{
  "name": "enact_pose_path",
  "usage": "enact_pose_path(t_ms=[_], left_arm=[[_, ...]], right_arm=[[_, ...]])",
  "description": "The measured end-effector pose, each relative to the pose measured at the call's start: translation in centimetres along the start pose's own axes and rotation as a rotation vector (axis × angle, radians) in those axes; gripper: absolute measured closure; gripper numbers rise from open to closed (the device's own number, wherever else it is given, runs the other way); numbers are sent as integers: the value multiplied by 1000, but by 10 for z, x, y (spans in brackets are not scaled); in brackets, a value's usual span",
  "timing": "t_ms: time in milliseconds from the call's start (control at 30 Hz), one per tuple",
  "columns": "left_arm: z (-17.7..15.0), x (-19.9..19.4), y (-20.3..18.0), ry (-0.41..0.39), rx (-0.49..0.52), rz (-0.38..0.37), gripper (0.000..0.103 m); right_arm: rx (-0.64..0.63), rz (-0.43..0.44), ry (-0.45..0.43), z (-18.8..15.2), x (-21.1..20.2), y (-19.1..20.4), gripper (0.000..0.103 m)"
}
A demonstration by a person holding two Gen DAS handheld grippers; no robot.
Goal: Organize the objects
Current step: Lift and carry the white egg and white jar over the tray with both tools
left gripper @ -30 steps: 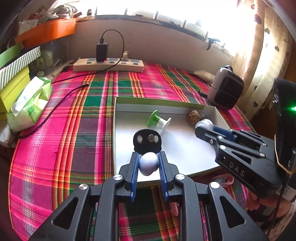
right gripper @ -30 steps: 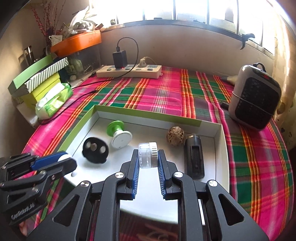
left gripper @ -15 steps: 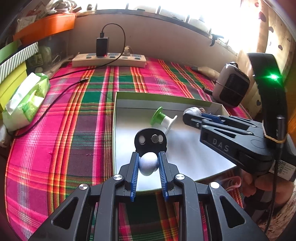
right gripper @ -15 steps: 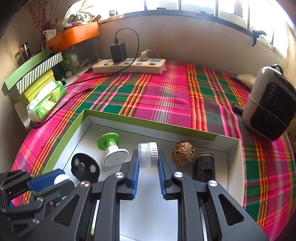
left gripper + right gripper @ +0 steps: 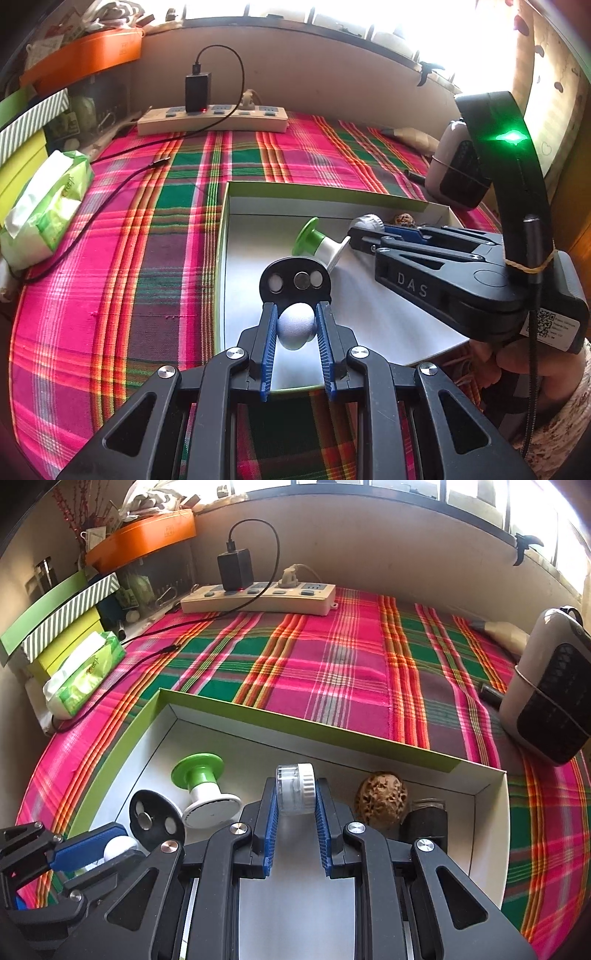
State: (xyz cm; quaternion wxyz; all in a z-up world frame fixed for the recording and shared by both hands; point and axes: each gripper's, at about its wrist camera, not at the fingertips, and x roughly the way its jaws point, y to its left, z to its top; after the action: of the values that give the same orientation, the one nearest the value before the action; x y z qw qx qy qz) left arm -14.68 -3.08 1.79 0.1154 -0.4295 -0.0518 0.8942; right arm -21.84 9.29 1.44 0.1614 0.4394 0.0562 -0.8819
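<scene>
My left gripper (image 5: 295,321) is shut on a pale grey ball (image 5: 295,326), held over the near edge of a shallow white tray with green rim (image 5: 295,192). My right gripper (image 5: 295,794) is shut on a small clear jar with a white cap (image 5: 295,788), held over the tray's middle. In the tray lie a black disc with round insets (image 5: 295,282), a green and white spool (image 5: 317,242), a brown walnut (image 5: 382,799) and a dark block (image 5: 424,821). The right gripper (image 5: 364,229) reaches in from the right in the left wrist view. The left gripper (image 5: 110,845) shows at lower left in the right wrist view.
The tray sits on a pink and green plaid cloth (image 5: 332,657). A power strip with a black charger (image 5: 258,598) lies at the back. A tissue pack (image 5: 44,210) and stacked boxes (image 5: 59,624) stand at left, a small heater (image 5: 554,686) at right. A hand (image 5: 524,365) holds the right gripper.
The right gripper has moved forward and left over the tray with the jar. The left gripper with the ball has stayed nearly in place.
</scene>
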Motion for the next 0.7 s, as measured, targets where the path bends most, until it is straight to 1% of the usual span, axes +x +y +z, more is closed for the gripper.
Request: enact_pose_path(t_ms=[333, 700], left_arm=[[0, 2, -2, 5, 3, 6, 83], [1, 2, -2, 8, 6, 10, 83]], right_arm=[[-17, -17, 9, 1, 1, 2, 83], [-21, -17, 12, 2, 2, 1, 83]])
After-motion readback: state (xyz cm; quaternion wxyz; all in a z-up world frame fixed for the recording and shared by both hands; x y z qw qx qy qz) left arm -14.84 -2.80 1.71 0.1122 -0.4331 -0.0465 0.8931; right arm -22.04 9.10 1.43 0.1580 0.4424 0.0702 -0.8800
